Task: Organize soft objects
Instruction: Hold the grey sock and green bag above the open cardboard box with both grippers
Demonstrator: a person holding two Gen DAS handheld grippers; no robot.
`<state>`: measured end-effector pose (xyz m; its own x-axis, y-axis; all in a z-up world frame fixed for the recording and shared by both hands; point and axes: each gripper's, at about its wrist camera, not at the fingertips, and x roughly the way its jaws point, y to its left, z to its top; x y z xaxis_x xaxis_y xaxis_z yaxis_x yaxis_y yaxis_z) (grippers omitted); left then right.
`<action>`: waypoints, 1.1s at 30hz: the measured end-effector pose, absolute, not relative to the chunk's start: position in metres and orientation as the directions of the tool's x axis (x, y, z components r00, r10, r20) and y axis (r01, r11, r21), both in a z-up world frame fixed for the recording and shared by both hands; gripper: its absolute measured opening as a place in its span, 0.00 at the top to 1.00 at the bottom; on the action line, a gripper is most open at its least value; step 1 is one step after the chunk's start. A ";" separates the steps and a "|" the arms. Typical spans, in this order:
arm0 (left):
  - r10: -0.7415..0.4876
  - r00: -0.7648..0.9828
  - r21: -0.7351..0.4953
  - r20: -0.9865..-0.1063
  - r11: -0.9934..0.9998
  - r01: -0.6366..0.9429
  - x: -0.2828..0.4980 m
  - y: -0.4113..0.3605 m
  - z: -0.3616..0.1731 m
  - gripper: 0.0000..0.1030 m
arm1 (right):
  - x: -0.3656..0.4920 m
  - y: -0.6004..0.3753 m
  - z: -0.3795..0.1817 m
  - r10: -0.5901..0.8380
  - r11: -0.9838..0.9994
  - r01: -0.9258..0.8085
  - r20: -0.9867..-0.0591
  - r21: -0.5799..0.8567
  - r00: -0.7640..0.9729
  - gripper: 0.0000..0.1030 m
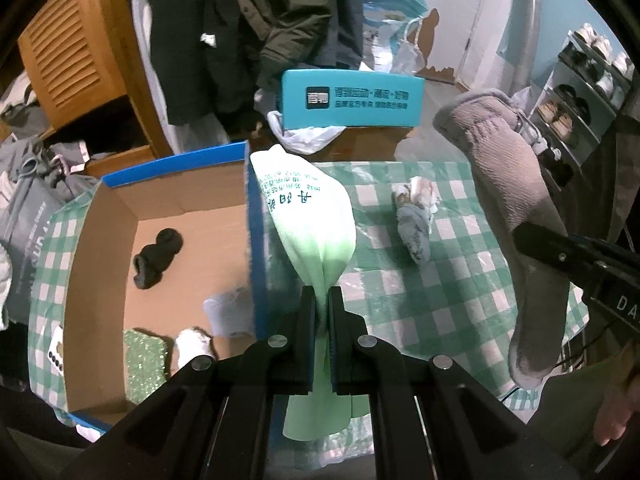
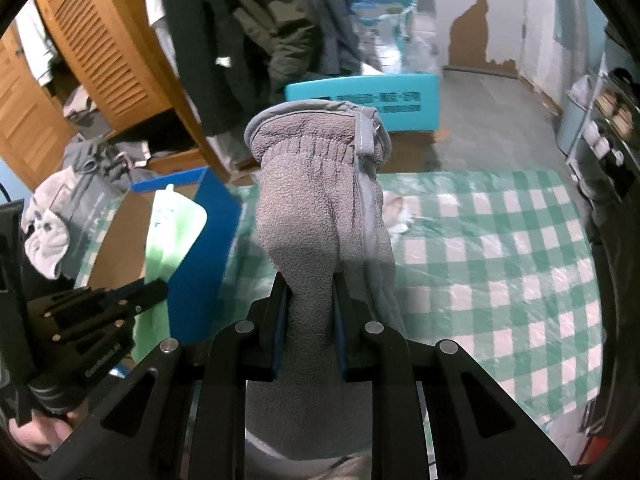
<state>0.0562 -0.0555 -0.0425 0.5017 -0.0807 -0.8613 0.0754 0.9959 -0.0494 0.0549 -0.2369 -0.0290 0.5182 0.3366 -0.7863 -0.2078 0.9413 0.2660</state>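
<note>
Right wrist: glove [image 2: 316, 208] upright, cuff up.

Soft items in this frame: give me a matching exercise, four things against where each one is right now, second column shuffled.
Things
1. green cloth
2. grey fleece glove
3. black sock
4. grey bundle

Places
A. lying on the checked tablecloth
B. clamped in the right gripper
C. inside the cardboard box
D. clamped in the left gripper

Pairs: 1-D, 2-B, 3-C, 4-A
</note>
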 end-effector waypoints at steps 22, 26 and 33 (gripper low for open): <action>-0.037 0.497 -0.088 -0.867 0.993 -0.079 0.043 0.035 -0.049 0.95 | 0.069 -0.118 -0.023 0.425 0.888 -0.371 -0.789 0.270 0.443 0.83; -0.028 0.495 -0.094 -0.869 0.990 -0.110 0.041 0.052 -0.050 0.95 | 0.070 -0.101 -0.024 0.436 0.879 -0.391 -0.793 0.274 0.426 0.83; 0.003 0.502 -0.092 -0.865 0.982 -0.165 0.039 0.081 -0.050 0.95 | 0.073 -0.068 -0.025 0.452 0.862 -0.426 -0.798 0.275 0.399 0.83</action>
<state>0.0393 0.0808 -0.0501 0.5025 0.0034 -0.8646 -0.1653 0.9819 -0.0922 0.0732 -0.0683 -0.0249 0.3992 0.4522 -0.7976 -0.4259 0.8618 0.2754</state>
